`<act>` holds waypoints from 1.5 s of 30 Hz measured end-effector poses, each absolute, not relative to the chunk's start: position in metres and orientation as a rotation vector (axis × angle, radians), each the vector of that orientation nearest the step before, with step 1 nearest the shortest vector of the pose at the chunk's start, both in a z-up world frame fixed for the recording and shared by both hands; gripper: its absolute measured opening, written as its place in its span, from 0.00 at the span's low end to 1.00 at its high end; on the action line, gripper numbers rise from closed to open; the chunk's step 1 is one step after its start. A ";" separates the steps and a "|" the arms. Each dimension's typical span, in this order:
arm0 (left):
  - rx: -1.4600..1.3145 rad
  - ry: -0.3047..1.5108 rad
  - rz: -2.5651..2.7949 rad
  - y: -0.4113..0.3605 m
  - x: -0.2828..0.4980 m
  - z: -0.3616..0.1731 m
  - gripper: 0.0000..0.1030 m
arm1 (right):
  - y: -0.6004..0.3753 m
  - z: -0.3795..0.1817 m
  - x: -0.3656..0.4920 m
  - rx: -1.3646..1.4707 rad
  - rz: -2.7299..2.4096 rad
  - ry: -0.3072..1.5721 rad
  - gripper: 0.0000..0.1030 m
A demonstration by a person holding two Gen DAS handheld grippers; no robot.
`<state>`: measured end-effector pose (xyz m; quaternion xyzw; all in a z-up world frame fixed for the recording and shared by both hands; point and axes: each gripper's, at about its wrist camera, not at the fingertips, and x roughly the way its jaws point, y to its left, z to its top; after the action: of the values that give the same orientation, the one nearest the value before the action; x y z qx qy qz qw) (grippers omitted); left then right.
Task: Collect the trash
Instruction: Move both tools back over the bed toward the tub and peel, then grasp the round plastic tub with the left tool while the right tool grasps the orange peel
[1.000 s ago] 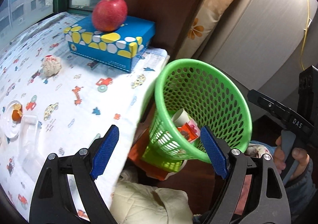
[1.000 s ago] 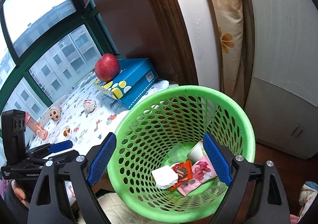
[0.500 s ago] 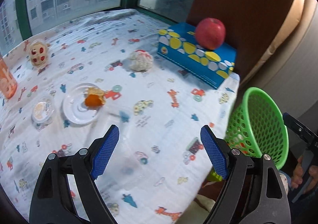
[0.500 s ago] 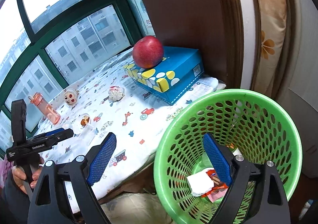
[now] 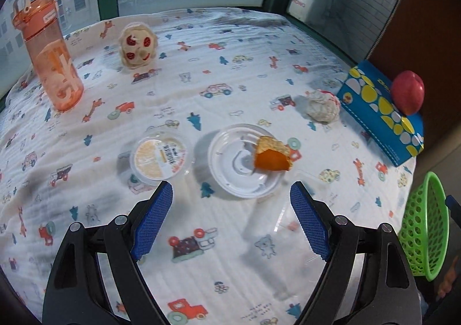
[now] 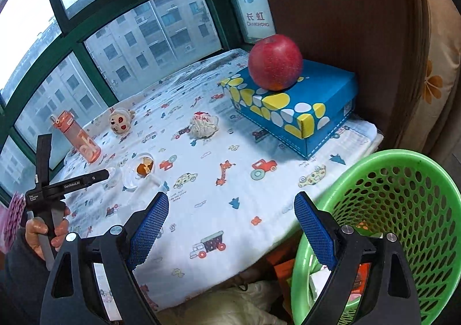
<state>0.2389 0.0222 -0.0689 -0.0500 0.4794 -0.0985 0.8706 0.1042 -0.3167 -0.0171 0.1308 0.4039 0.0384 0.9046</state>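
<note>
Several wrappers already in green basket (image 6: 403, 209) (contents partly hidden, probably snack packets). Left on cloth: crumpled tissue (image 5: 322, 107), peel (image 5: 272, 156) on plastic lid (image 5: 230, 163), sealed cup (image 5: 158, 157). Left gripper (image 5: 230, 219) and right gripper (image 6: 230, 234) both spread wide, empty.

Green basket (image 6: 403, 180), red apple (image 6: 275, 62)

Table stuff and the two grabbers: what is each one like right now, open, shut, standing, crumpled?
left gripper: open, empty
right gripper: open, empty
orange bottle: upright, lid shut
little cup: sealed
plastic lid: flat, peel on it
orange peel: curled
paper ball: crumpled
apple: whole, on blue box
green basket: trash inside
</note>
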 end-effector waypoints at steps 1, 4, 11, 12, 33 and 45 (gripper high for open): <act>-0.101 1.002 -0.187 0.029 0.242 -0.072 0.80 | -0.312 -0.018 0.108 0.266 0.088 0.839 0.83; -0.100 1.014 -0.147 0.047 0.250 -0.083 0.80 | -0.296 -0.022 0.120 0.250 0.117 0.852 0.83; -0.102 1.041 -0.119 0.075 0.266 -0.103 0.80 | -0.265 -0.029 0.149 0.211 0.169 0.881 0.83; -0.099 1.044 -0.127 0.076 0.268 -0.105 0.80 | -0.261 -0.030 0.153 0.206 0.174 0.886 0.83; -0.069 1.021 -0.248 0.073 0.289 -0.121 0.65 | -0.192 -0.050 0.206 0.088 0.276 0.940 0.80; -0.091 0.999 -0.217 0.098 0.273 -0.104 0.64 | -0.134 -0.079 0.239 -0.020 0.369 1.002 0.66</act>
<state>0.2727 0.0982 -0.1036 -0.0437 0.4779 -0.1038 0.8712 0.2390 -0.1344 -0.0788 -0.0094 0.4775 0.1759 0.8608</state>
